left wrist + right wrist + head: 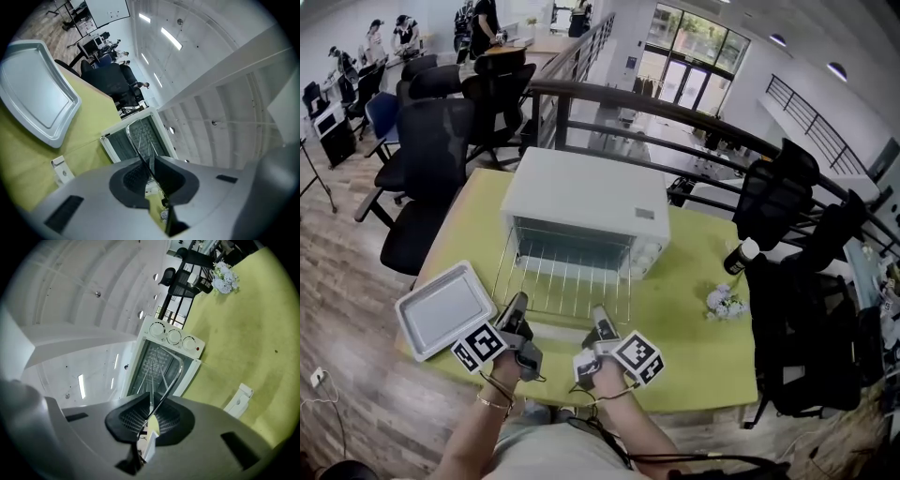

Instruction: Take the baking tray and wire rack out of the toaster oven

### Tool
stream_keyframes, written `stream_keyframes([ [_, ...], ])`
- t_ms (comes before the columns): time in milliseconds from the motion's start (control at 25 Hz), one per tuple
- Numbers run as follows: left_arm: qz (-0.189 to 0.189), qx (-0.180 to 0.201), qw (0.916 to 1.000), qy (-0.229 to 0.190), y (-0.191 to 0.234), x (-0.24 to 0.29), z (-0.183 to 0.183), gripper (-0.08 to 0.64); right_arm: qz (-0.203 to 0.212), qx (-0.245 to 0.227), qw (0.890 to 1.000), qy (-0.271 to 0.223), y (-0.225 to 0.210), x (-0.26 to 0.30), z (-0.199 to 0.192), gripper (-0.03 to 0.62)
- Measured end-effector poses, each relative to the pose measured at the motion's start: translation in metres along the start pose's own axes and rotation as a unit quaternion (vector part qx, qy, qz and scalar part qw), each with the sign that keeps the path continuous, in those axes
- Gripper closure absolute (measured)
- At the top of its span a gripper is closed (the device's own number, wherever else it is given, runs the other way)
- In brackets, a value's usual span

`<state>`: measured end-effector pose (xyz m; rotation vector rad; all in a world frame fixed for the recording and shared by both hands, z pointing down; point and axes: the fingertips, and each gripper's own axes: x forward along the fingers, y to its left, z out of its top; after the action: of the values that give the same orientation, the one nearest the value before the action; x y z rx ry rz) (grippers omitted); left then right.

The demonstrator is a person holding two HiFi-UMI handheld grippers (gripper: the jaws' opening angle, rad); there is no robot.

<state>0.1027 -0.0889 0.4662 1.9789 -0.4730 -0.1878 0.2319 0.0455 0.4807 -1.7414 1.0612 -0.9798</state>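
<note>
Head view: wire rack [567, 281] half out of toaster oven [586, 202], centre frame; baking tray [445, 307] already on desk [703, 366], lower left. Left gripper view: left gripper [151, 164] jaws clamped on rack's front wire. Right gripper view: right gripper [152, 416] same. Imo pull evenly, keep level.

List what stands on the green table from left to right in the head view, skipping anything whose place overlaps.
baking tray → toaster oven → white flower bunch
</note>
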Motion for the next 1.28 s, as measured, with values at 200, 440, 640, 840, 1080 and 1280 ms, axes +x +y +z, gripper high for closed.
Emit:
stream_keyframes([
  [200, 0.004, -0.008, 0.9999, -0.012, 0.001, -0.010, 0.000, 0.531, 0.004, -0.008, 1.000, 0.010, 0.004, -0.002, -0.003, 0.575],
  [440, 0.017, -0.014, 0.9993, -0.031, 0.009, -0.027, 0.012, 0.531, 0.008, -0.013, 0.999, 0.033, 0.012, 0.004, -0.020, 0.575],
  [640, 0.037, -0.018, 0.9975, -0.057, 0.021, -0.050, 0.022, 0.532, 0.013, -0.016, 0.998, 0.063, 0.016, 0.008, -0.044, 0.575],
  [840, 0.057, -0.022, 0.9944, -0.086, 0.035, -0.074, 0.039, 0.531, 0.020, -0.023, 0.995, 0.097, 0.023, 0.020, -0.071, 0.574],
  [1080, 0.078, -0.029, 0.9882, -0.128, 0.050, -0.105, 0.061, 0.532, 0.033, -0.033, 0.989, 0.140, 0.039, 0.035, -0.105, 0.574],
  [1280, 0.100, -0.033, 0.9804, -0.166, 0.063, -0.133, 0.078, 0.531, 0.043, -0.040, 0.981, 0.183, 0.049, 0.046, -0.136, 0.574],
])
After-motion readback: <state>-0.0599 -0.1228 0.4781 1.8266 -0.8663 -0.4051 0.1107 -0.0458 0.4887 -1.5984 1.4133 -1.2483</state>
